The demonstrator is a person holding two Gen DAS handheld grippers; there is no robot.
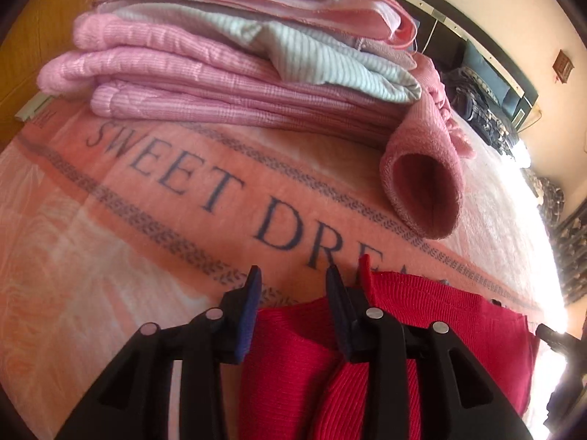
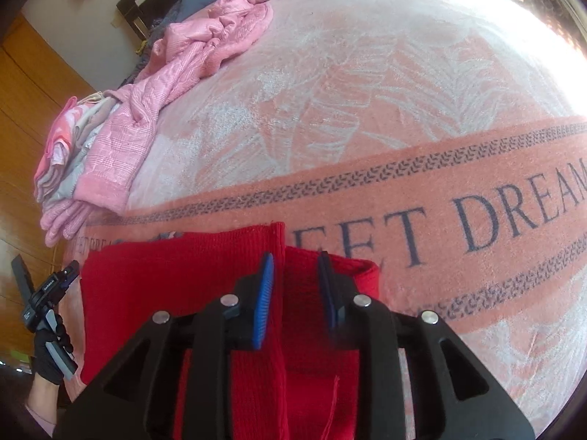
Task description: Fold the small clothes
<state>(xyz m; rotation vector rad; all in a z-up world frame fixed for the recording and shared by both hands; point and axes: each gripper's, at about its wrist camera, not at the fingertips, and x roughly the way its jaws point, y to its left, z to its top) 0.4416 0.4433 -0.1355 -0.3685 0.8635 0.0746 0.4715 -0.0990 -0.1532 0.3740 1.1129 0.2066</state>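
My left gripper (image 1: 293, 286) is showing low in the middle of the left wrist view with its blue-padded fingers (image 1: 251, 315) spread apart, gripping nothing. The red knit garment (image 1: 293, 359) is lying under and between them at the bottom of that frame, spreading toward the lower right, and one red edge is standing up just beside the right-hand finger.

My right gripper (image 2: 295, 269) is sitting in the lower middle of the right wrist view, also spread, with a raised fold of the same red garment (image 2: 146, 278) running up between the two pads; I am not seeing either pad pressing on it. The garment is filling the lower left and centre of that frame, lying flat on the bed.

Further out, the pink blanket (image 1: 110, 220) lettered "SWEET DREAMS" is covering the bed. A stack of folded pink and grey clothes (image 1: 220, 55) is filling the top of the left wrist view, and a pink sleeve cuff (image 1: 425, 190) is hanging open off its right side. In the right wrist view the stack and a loose pink garment (image 2: 176, 84) are sitting at upper left. At the lower left edge of that view a gloved hand (image 2: 49, 363) is holding the other gripper's handle.

I am seeing no containers anywhere.
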